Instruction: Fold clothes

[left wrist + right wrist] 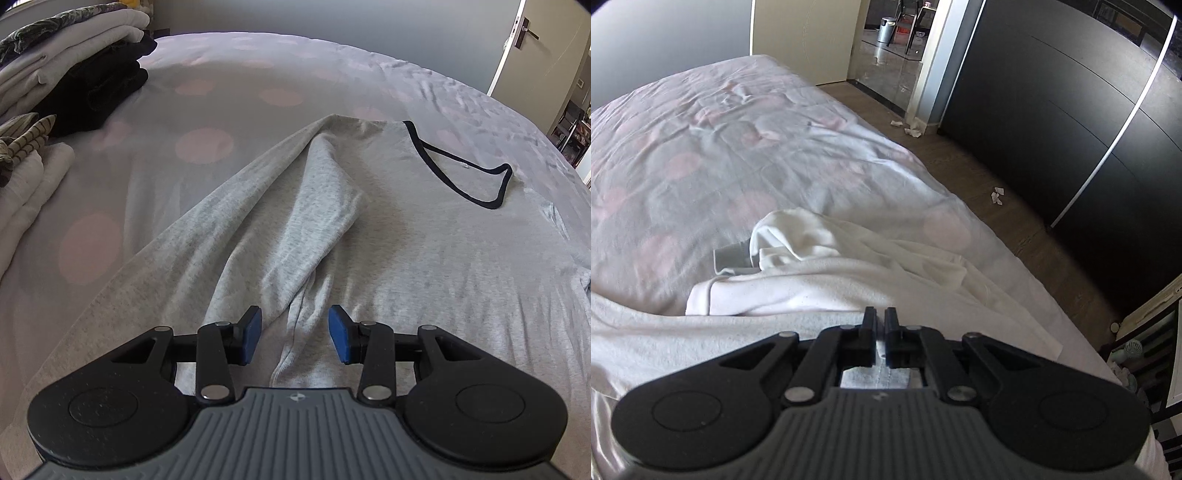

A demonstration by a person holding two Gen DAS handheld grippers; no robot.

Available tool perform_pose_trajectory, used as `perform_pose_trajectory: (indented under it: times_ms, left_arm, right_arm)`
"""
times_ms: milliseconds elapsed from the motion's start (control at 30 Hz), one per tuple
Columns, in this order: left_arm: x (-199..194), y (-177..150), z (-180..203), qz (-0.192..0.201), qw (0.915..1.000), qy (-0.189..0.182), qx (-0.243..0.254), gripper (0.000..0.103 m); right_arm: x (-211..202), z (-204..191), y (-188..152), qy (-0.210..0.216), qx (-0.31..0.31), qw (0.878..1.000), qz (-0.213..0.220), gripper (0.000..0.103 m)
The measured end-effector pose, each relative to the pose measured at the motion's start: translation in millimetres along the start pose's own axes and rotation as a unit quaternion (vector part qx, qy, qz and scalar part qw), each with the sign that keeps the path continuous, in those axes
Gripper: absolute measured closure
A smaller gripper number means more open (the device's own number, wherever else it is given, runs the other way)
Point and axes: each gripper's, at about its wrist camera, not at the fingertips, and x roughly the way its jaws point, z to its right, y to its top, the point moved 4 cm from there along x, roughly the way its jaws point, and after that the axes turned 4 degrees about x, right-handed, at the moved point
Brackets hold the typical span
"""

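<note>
Left gripper [294,334]: released, hovering over grey shirt [424,236] sleeve.
Right gripper [881,325]: clenched on shirt hem.
Bed [221,92]: carried shirt.

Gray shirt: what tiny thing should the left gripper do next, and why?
Probably close on the sleeve. The left gripper is open, with the sleeve running right between its blue pads, so it looks lined up for a pinch. The right gripper is already shut on the gray shirt, whose body lies flat on the bed, so a sleeve fold seems next.
</note>
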Motion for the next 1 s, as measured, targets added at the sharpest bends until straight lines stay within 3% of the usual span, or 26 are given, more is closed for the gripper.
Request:
perform_pose_trajectory:
  times_ms: [167,333,500,600,667,800,933,1000]
  left_arm:
    - [-7.4,0.3,-9.7,0.002,0.9999,0.008,-0.008,0.056]
    - [-22.5,4.2,-31.1,0.004,0.9993,0.030,-0.020,0.056]
    - [-36.4,16.0,-70.4,-0.017,0.9979,0.043,-0.045,0.056]
    - [-40.6,19.0,-100.9,-0.036,0.9953,0.072,-0.054,0.056]
    - [-41.5,15.8,-119.9,-0.049,0.9924,0.102,-0.049,0.054]
    - [-35.6,-1.4,-147.5,-0.065,0.9890,0.116,-0.064,0.051]
    - [-17.4,-16.6,-160.2,-0.101,0.9854,0.088,-0.105,0.050]
    - [-14.0,-18.7,-158.6,-0.102,0.9842,0.093,-0.111,0.049]
  right_arm:
    - [-31.8,-8.2,-9.0,0.023,0.012,0.998,0.052,0.087]
    - [-88.0,-55.9,-44.6,0.136,0.018,0.988,0.071,0.079]
    - [-138.7,-130.4,-113.0,0.265,0.020,0.963,0.051,0.071]
    - [-160.9,-168.6,-160.6,0.323,0.036,0.945,0.036,0.071]
    - [-173.3,-191.5,-191.3,0.348,0.042,0.936,0.035,0.071]
    - [-192.7,-222.8,-241.7,0.389,0.045,0.919,0.047,0.070]
    - [-199.6,-226.4,-260.3,0.417,0.052,0.905,0.062,0.066]
    - [-200.9,-219.8,-260.0,0.429,0.069,0.898,0.071,0.064]
